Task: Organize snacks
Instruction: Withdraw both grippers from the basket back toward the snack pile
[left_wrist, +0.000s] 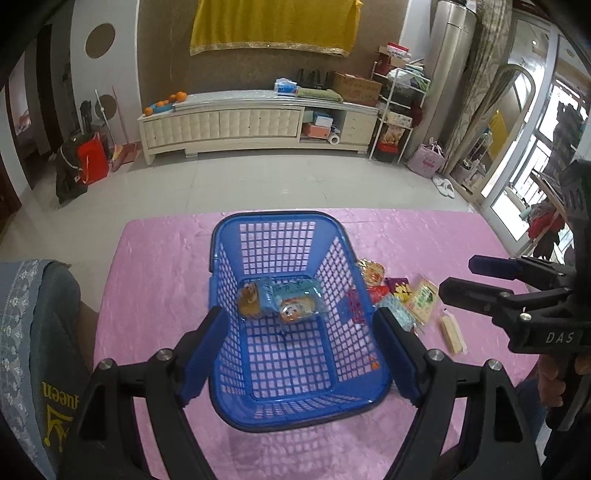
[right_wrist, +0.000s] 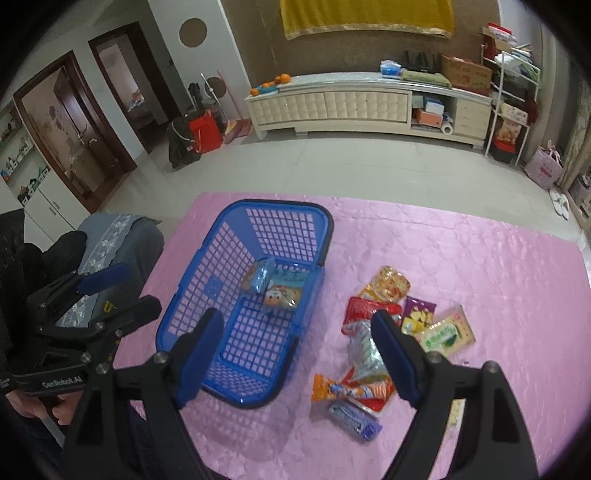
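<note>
our left tongs (left_wrist: 299, 347) hang nearest the lens, jaws spread wide and holding nothing, framing the blue basket (left_wrist: 221, 258) from above; right tongs (right_wrist: 301, 354) likewise wide open and empty, poised between the basket's near corner and the loose snack pile; basket sits on the pink-covered counter (right_wrist: 480, 258); inside it, at the far end of the floor, two packets already lie: a pale blue packet (left_wrist: 291, 290) and a cartoon-face packet (left_wrist: 297, 312), touching; outside, just beside the basket's right wall, several remain: orange packet (right_wrist: 388, 284), red packet (right_wrist: 365, 310), purple packet (right_wrist: 419, 312), green-label packet (right_wrist: 445, 332), silver packet (right_wrist: 364, 352), orange stick packet (right_wrist: 343, 391), blue-grey packet (right_wrist: 354, 417); we judge the job early, most of the pile still to go in.
</note>
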